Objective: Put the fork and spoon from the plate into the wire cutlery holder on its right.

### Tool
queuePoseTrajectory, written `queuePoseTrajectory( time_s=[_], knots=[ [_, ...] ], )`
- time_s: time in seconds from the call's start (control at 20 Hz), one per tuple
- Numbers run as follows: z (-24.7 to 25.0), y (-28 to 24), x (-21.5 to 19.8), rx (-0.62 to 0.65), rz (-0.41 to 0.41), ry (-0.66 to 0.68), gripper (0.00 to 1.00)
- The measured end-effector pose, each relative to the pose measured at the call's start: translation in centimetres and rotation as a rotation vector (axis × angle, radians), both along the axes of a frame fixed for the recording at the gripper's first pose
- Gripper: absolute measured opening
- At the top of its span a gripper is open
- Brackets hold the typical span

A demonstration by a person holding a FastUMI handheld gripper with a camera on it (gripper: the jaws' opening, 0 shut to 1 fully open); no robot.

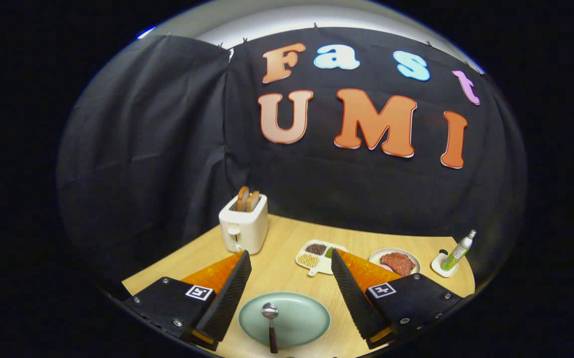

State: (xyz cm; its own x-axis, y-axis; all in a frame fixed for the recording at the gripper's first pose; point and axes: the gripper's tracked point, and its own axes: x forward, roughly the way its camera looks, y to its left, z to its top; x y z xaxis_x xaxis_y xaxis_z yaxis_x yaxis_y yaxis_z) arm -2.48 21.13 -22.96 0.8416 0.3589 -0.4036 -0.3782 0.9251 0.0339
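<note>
Green plate (307, 325) lies on the worktop between your wide, empty tongs (291, 271), the spoon (270, 318) resting on it. Descend off-centre and that thin spoon may skid across the slick plate instead of lifting.

no readable text, brand or number stood on the things on the tabletop (287, 248): the small bottle (458, 251) carried a label too small to make out, and each of the fingers (227, 293) bore only a square black-and-white marker, not lettering.
</note>
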Motion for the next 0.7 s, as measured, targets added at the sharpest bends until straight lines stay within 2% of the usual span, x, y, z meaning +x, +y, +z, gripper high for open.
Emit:
queuePoseTrajectory(
  time_s=[0.45,0.6,0.7],
  knots=[
    [-13.1,1.9,-3.6,-0.152,0.124,0.455,0.96],
    [-16.8,1.9,-5.4,-0.238,0.168,0.587,0.9],
    [-19.2,2.2,-6.7,-0.275,0.19,0.683,0.83]
  ],
)
